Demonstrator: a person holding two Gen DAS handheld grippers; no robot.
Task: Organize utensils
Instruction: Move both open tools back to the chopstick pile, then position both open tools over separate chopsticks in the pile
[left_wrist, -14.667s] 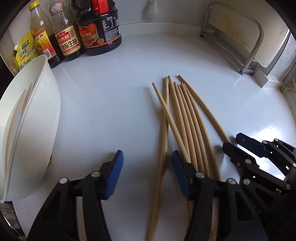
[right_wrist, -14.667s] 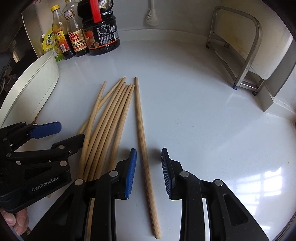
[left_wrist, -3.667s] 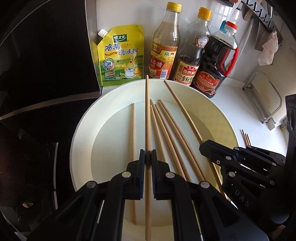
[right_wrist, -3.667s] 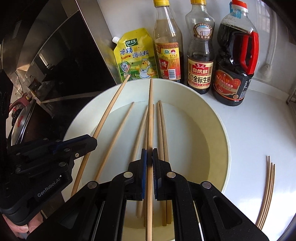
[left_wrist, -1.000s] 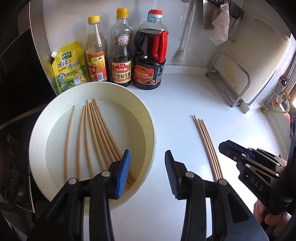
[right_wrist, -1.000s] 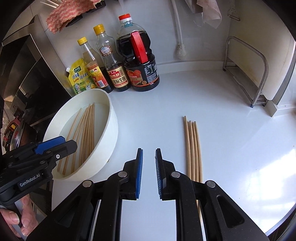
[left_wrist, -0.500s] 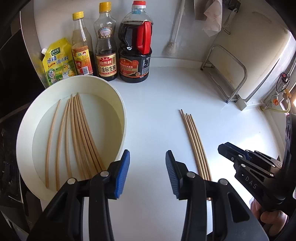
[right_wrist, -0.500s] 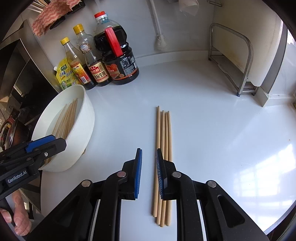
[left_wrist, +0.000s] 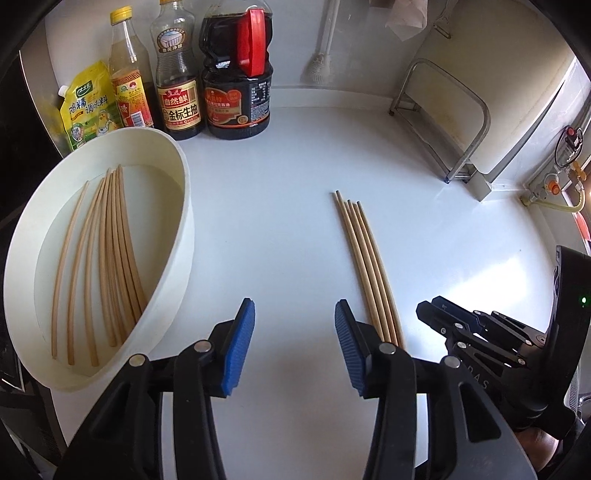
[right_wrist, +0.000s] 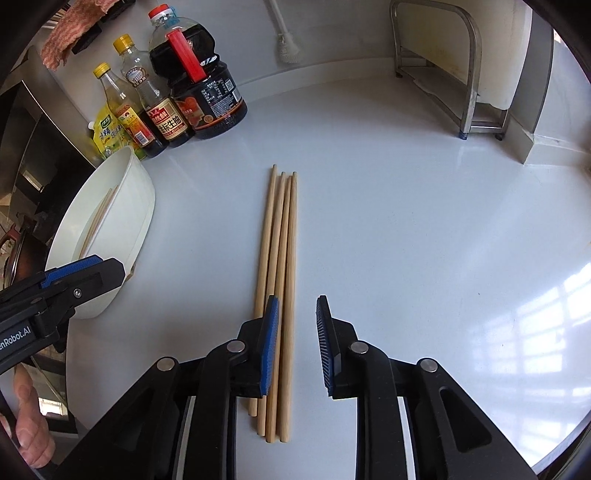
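Chopsticks (right_wrist: 280, 258) on countertop (right_wrist: 406, 221) beside bowl (right_wrist: 140, 206)

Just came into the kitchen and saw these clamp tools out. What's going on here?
A person is sorting chopsticks with two hand-held grippers. Several already lie in the white bowl; four chopsticks remain side by side on the counter. The right hand-held gripper is over their near ends, jaws opening, one stick between them but not gripped. The left hand-held gripper is over bare counter, jaws opening, holding nothing.
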